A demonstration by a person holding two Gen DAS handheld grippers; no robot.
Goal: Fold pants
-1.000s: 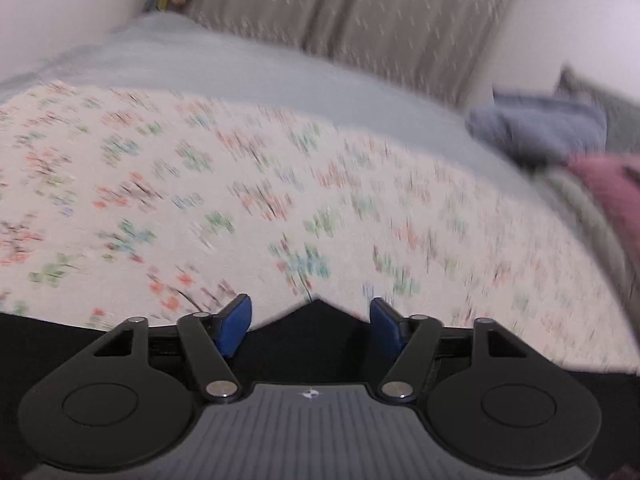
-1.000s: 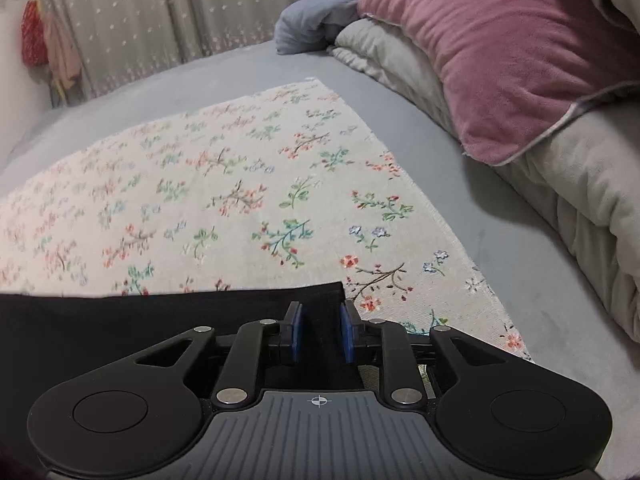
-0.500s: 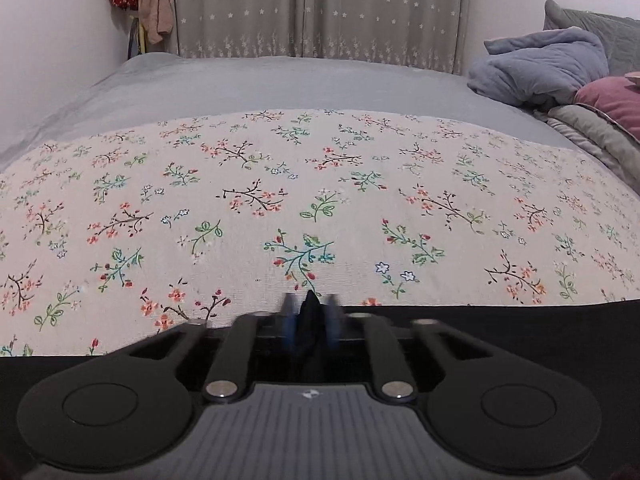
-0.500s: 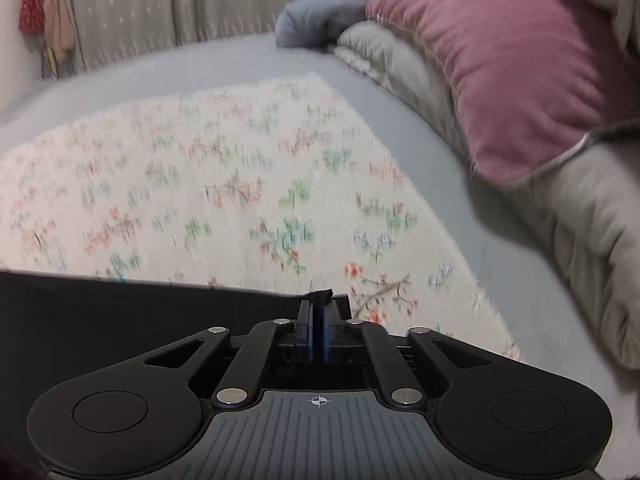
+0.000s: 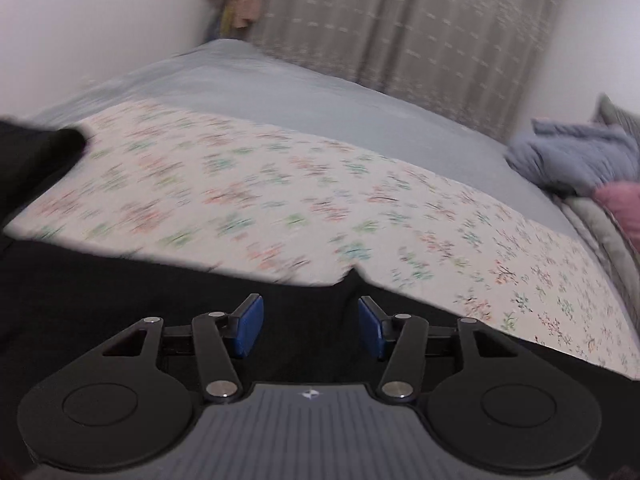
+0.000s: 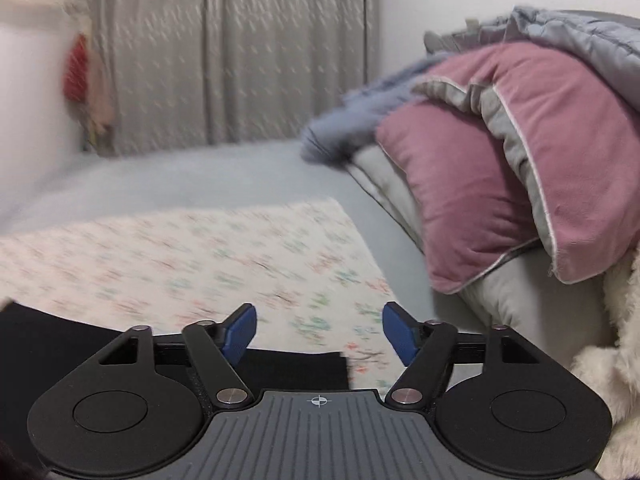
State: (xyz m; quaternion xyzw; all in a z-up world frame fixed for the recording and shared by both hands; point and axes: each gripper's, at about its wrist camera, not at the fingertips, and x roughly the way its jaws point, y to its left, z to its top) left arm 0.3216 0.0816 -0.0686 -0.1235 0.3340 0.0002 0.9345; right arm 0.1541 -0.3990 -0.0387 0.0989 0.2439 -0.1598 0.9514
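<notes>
L gripper [image 5: 311,328]: jaws just opened, blue pads spread, nothing pinched; black pants [image 5: 120,304] lie under and ahead of fingers, small peak of fabric just beyond gap. 
R gripper [image 6: 319,332]: jaws just opened wide, nothing between; only pants corner [image 6: 304,368] below fingers. 
Only L view: pants bulk far left. 
Only R view: 2 pink pillows [image 6: 472,200] right of fingers. 
Both: 1 floral cloth [image 5: 280,208], 1 curtain [image 6: 224,60].

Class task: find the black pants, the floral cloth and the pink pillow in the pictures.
black pants [image 5: 120,300], left wrist view, flat fabric ahead of the gripper.
floral cloth [image 5: 280,200], left wrist view, its middle.
pink pillow [image 6: 460,200], right wrist view, its front face.
</notes>
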